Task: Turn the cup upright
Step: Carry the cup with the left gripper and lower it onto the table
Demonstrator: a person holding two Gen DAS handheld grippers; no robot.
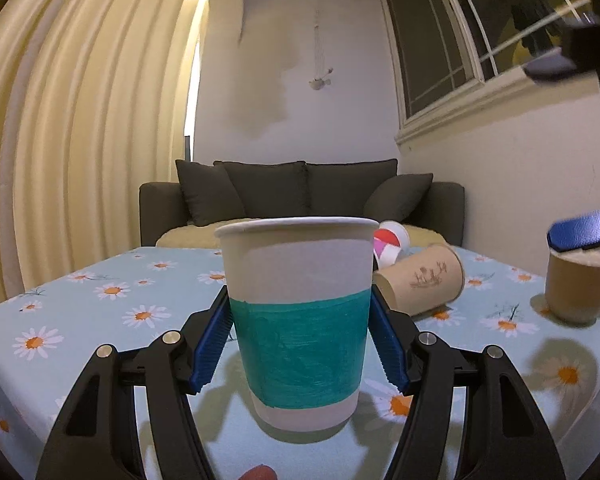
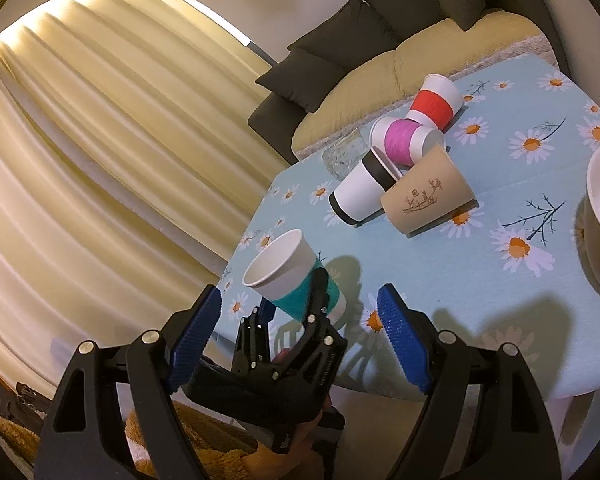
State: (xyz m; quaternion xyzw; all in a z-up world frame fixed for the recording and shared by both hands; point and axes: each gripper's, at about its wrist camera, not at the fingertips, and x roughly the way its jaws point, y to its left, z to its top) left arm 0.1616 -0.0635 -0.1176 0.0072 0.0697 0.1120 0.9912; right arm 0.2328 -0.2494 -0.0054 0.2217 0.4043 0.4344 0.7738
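A white paper cup with a teal band (image 1: 300,320) stands upright on the daisy tablecloth (image 1: 100,300), mouth up. My left gripper (image 1: 300,344) has its blue pads on both sides of the cup, against or almost against the teal band. In the right wrist view the same cup (image 2: 288,276) sits between the left gripper's fingers (image 2: 318,300) near the table's left edge. My right gripper (image 2: 300,344) is open and empty, held above and behind the left gripper. Its blue pads also show in the left wrist view (image 1: 580,232) at the right edge.
A brown cup with a plant print (image 2: 428,196) lies on its side beside a black-banded cup (image 2: 360,192), a pink-banded cup (image 2: 404,140) and a red-banded cup (image 2: 434,104). Another brown cup (image 1: 576,288) stands upright at the right. A dark sofa (image 1: 300,196) is behind the table.
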